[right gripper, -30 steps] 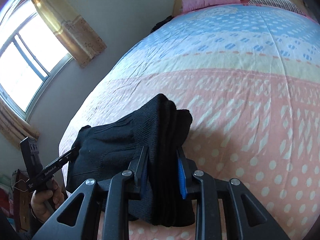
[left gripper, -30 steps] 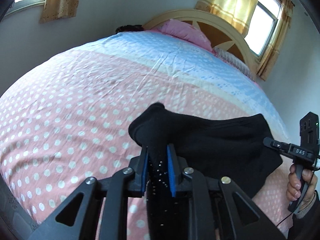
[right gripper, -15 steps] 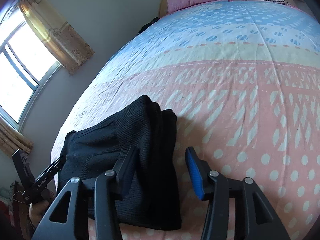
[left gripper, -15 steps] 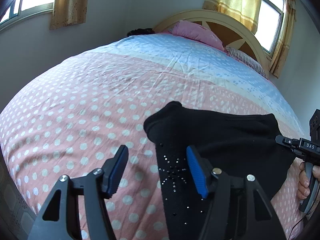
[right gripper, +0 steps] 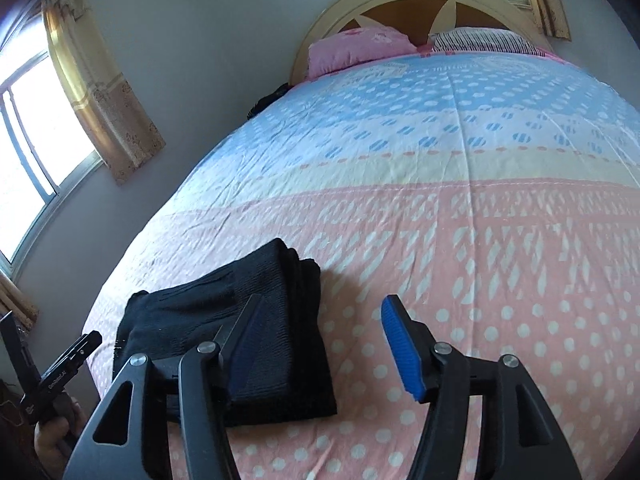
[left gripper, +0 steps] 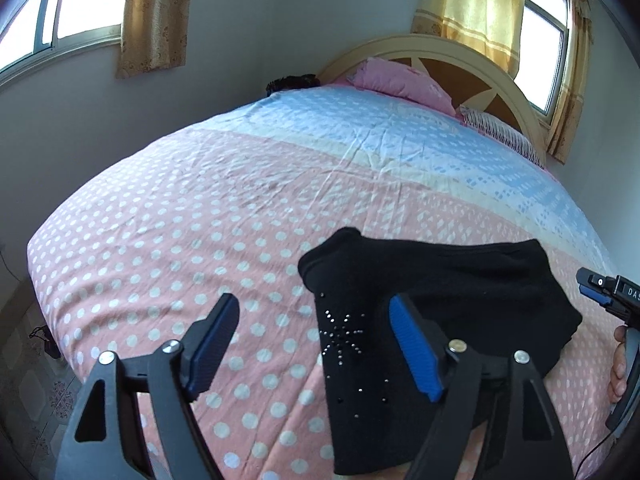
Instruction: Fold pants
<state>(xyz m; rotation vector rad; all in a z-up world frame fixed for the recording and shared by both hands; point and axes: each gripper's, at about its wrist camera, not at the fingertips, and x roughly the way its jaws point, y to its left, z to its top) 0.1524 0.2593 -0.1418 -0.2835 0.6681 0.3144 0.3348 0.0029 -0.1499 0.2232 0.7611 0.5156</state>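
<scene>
With both sets of jaws just spread wide and nothing between them, the left tool (left gripper: pixel 314 344) and right tool (right gripper: pixel 320 340) flank the folded black pants (left gripper: pixel 432 300) on the bed (left gripper: pixel 168 240), long axis running tool to tool, each beside one end.

Daylight from the windows (left gripper: pixel 68 12) lights the room evenly; the panes are blown out to white with no detail behind them. The curtains (left gripper: pixel 476 4) glow yellow where the sun passes through. The bed (right gripper: pixel 440 184) is bright and sharp, its print crisp. The pants (left gripper: pixel 460 280) are so dark that their folds barely show, and in the right wrist view they cast a soft shadow on the cover just beside them. Both fisheye views bend the walls and bed into curves, and the corners fall off into black vignette.
</scene>
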